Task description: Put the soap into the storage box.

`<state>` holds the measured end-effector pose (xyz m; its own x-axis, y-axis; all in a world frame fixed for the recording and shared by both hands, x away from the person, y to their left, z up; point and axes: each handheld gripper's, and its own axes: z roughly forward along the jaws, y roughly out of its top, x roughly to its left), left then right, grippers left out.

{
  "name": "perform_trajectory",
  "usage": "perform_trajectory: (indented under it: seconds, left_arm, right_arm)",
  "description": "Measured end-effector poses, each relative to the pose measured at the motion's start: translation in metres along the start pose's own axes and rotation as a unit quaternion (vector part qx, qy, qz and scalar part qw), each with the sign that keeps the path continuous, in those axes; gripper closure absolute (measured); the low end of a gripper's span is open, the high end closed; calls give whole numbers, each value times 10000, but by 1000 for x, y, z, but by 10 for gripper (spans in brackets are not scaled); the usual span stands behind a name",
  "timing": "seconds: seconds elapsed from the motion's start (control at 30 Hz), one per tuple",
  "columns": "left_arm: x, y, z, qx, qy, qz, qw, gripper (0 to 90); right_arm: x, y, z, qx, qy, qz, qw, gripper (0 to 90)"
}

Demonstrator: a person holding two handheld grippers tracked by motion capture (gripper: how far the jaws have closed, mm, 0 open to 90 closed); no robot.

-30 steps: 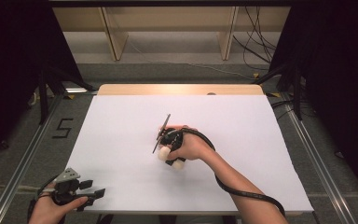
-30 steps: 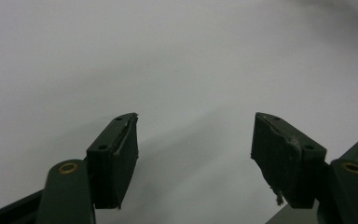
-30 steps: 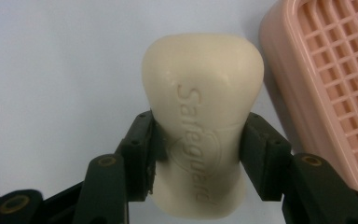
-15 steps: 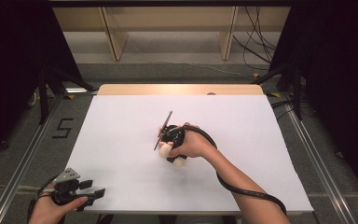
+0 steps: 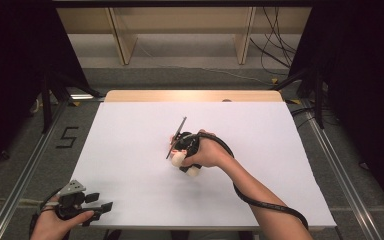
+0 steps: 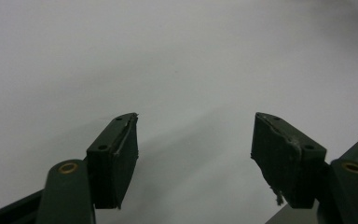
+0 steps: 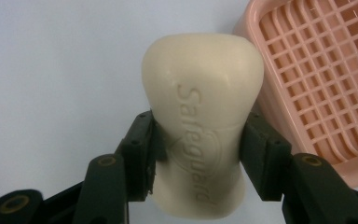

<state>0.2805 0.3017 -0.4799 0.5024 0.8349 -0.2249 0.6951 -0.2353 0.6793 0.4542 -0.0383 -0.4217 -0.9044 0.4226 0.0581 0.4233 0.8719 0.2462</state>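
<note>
The right hand-held gripper (image 7: 196, 154) is clamped on the cream soap bar (image 7: 203, 112), just beside the pink soap dish (image 7: 326, 79). It has barely moved since a moment ago, so the soap looks about ready to go in. The left hand-held gripper (image 6: 193, 149) waits with jaws apart over the white surface (image 5: 130, 150).

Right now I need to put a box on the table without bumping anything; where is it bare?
The white table lies bare along its far edge and whole right side. Crowded: the centre, where the right tongs clamp the soap beside the pink tray; the near left corner has the left tongs.
</note>
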Motion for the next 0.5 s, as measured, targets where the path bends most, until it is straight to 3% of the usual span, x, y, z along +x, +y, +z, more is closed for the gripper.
perform_trajectory:
  seconds: [0.17,0.2,0.37,0.4,0.5]
  left_arm:
    - [0,0,0,34,-5,13,10000,311]
    - [0,0,0,5,6,4,10000,311]
    - [0,0,0,15,2,12,10000,311]
    - [0,0,0,15,2,12,10000,312]
    - [0,0,0,12,4,4,10000,312]
  right_arm:
    - [-3,-1,0,-49,11,-76,10000,508]
    - [-2,-1,-1,-13,6,45,10000,508]
    - [-3,-2,-2,-53,-17,48,10000,508]
    - [-2,-3,-3,-16,-6,144,9999,508]
    - [-5,-3,-3,-61,-33,53,10000,508]
